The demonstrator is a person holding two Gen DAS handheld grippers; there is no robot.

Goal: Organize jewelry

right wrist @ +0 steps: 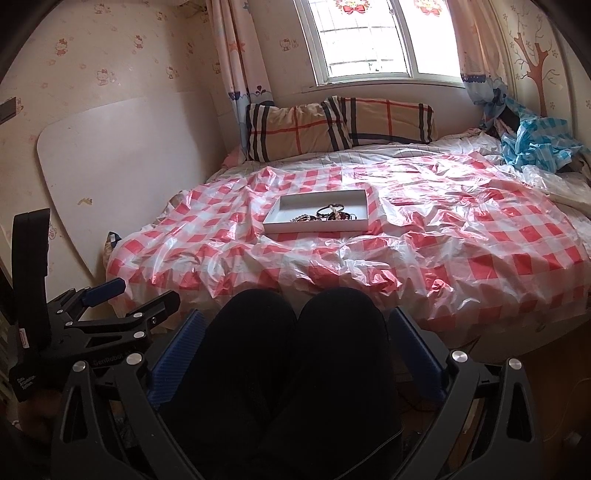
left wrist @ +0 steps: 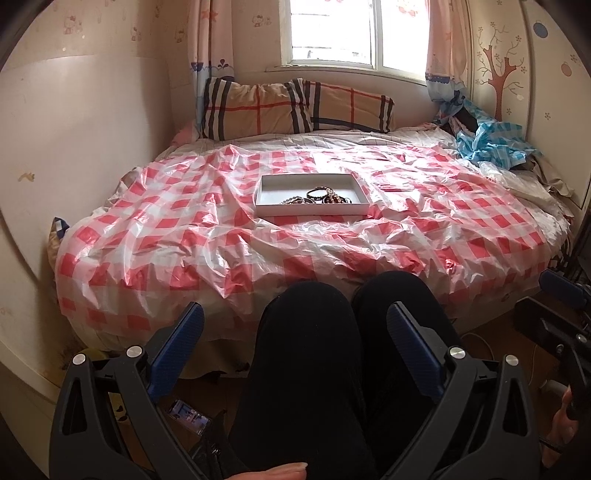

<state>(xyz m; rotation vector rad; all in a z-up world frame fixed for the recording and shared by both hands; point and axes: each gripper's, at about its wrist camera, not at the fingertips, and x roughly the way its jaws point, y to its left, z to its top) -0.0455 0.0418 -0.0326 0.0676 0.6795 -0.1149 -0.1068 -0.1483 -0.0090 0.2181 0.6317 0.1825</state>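
Knees (left wrist: 332, 332) in black trousers fill the foreground, flanked by the blue-padded fingers of both tools. Left gripper (left wrist: 295, 343) has its fingers spread wide apart with nothing between them but the legs behind; right gripper (right wrist: 295, 350) is likewise gaping and holds nothing. Well beyond them, a white shallow tray (left wrist: 266, 192) sits on the crinkled red-and-white checked plastic sheet (left wrist: 184, 236) covering the bed. Jewelry (left wrist: 319, 196), dark bracelets and beaded strands in a tangle, lies in the tray's right half near its front wall. Two plaid pillows (left wrist: 255, 109) lean under the window (left wrist: 351, 33).
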